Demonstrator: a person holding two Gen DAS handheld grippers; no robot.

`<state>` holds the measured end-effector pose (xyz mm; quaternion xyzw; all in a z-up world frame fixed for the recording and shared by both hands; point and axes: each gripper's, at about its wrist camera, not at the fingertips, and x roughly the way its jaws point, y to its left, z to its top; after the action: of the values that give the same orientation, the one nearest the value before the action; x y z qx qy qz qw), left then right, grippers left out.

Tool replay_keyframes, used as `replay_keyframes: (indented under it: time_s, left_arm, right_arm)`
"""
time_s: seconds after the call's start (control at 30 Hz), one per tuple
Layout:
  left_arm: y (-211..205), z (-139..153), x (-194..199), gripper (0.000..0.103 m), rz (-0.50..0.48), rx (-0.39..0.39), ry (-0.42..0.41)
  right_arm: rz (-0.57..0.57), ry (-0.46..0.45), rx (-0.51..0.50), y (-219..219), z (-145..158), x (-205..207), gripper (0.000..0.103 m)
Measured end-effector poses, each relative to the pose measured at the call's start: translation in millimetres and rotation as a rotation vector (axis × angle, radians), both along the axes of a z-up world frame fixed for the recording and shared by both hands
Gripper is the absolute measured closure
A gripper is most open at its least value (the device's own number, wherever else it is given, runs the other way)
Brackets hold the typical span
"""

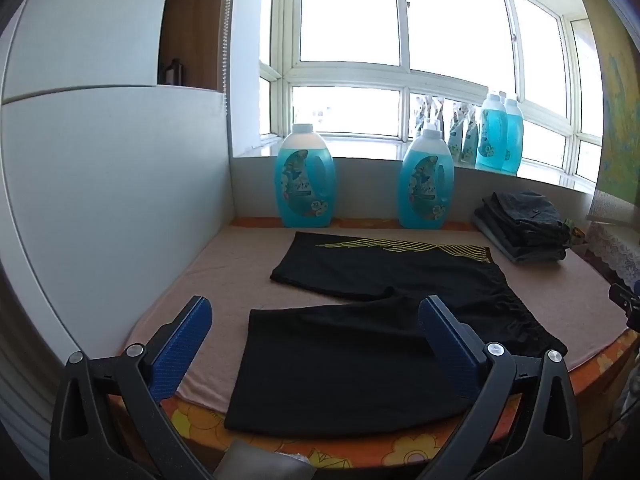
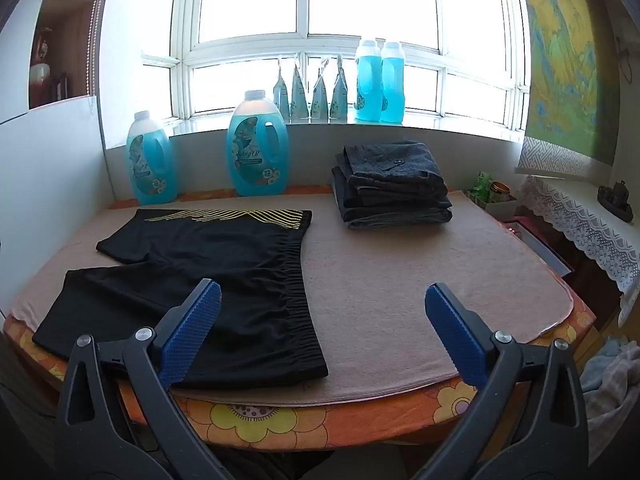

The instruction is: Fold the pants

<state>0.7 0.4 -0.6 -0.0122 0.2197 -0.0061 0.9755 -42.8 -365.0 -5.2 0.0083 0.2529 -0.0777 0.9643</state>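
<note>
My left gripper (image 1: 316, 320) hangs with its blue pads spread wide, gripping nothing, above the near leg of the black shorts (image 1: 360, 344). My right gripper (image 2: 323, 308) is likewise released — one pad over the elastic waistband (image 2: 296, 280), the other over bare cloth. The shorts lie flat and unfolded on a pink towel (image 2: 420, 280) covering the floral table (image 2: 280, 420), yellow stripes along the far leg. Beyond them — a stack of folded dark pants (image 2: 392, 184) and two blue detergent bottles (image 2: 256, 144) against the wall.
</note>
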Motion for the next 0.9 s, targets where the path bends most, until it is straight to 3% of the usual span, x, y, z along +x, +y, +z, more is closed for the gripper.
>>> replay_keyframes:
  time_s: [0.9]
  left_arm:
    - [-1.1,4.5,0.0,0.000,0.020,0.018,-0.022]
  right_arm:
    - [0.009,0.001,0.018,6.0,-1.0,1.7,0.000]
